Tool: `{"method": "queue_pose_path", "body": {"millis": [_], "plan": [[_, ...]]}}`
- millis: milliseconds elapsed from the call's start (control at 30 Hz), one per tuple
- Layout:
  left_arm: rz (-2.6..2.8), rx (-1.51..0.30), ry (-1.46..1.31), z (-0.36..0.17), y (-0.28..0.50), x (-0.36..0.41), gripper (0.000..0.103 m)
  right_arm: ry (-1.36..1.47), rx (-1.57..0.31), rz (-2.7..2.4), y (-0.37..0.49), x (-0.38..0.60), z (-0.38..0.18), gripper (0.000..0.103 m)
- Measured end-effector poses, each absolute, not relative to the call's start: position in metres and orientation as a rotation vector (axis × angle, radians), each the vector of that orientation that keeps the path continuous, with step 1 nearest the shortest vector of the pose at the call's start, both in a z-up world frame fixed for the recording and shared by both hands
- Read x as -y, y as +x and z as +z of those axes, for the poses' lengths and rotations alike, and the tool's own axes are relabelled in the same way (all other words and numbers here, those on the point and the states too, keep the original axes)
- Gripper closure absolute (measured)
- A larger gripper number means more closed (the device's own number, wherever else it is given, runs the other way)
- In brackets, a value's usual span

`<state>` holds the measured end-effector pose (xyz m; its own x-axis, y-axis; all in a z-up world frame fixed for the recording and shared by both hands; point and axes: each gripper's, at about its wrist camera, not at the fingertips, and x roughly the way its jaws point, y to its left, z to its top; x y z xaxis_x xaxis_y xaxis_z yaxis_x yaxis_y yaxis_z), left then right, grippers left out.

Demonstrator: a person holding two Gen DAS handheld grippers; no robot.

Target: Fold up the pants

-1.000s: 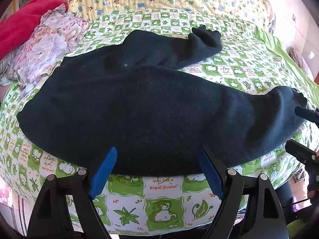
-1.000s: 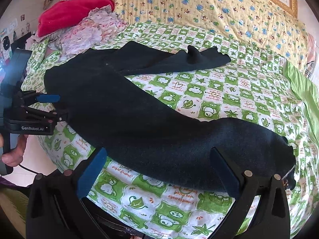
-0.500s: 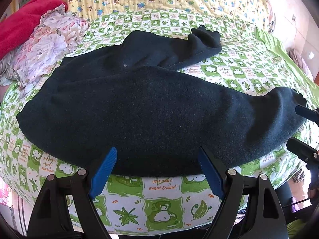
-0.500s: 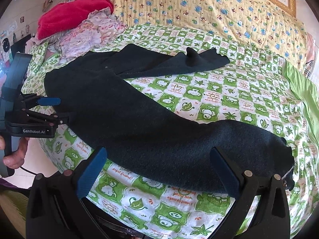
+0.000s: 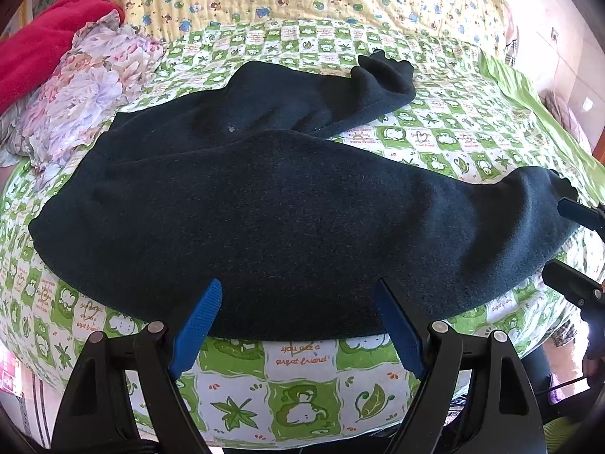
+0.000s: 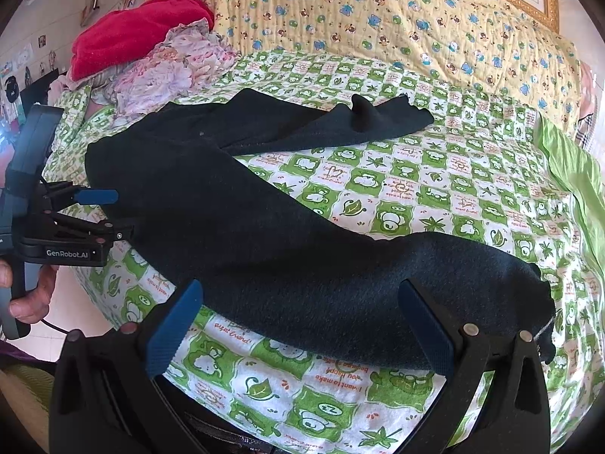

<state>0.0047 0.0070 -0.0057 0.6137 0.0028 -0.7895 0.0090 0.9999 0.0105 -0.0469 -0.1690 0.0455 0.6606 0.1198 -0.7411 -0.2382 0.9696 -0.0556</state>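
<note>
Dark pants (image 5: 287,212) lie spread across the green-checked bedsheet (image 5: 446,140), legs forked apart — near leg running along the bed's front edge, far leg angled toward the yellow quilt (image 6: 378,11). Left gripper (image 5: 295,321) is wide open w/ nothing between its fingers, hovering just in front of the waist/thigh area. Right gripper (image 6: 298,325) is also spread wide & empty, at the near leg's cuff end — fabric just ahead of its blue pads (image 6: 174,325).
</note>
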Motion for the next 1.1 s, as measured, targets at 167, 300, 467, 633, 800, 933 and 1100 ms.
{"method": "queue_pose_path", "body": {"millis": [167, 300, 467, 633, 800, 933, 1100], "plan": [[-0.015, -0.908, 0.016, -0.004, 0.005, -0.007, 0.020, -0.147, -0.821, 0.202, -0.048, 0.171, 0.047, 0.000], [-0.028, -0.907, 0.019, -0.002, 0.007, -0.005, 0.020, -0.142, -0.814, 0.209, -0.047, 0.172, 0.052, 0.000], [-0.043, -0.903, 0.024, 0.002, 0.011, -0.005, 0.020, -0.134, -0.795, 0.207, -0.040, 0.177, 0.060, 0.000], [-0.057, -0.904, 0.022, 0.006, 0.021, -0.007, 0.020, -0.136, -0.783, 0.206, -0.023, 0.183, 0.069, 0.000], [-0.078, -0.886, 0.032, 0.015, 0.035, -0.008, 0.020, -0.101, -0.777, 0.218, -0.001, 0.192, 0.078, 0.000], [-0.096, -0.871, 0.047, 0.023, 0.050, -0.007, 0.020, -0.052, -0.784, 0.234, 0.021, 0.202, 0.084, 0.000], [-0.121, -0.855, 0.058, 0.033, 0.074, -0.005, 0.020, 0.003, -0.798, 0.238, 0.050, 0.217, 0.090, 0.000]]}}
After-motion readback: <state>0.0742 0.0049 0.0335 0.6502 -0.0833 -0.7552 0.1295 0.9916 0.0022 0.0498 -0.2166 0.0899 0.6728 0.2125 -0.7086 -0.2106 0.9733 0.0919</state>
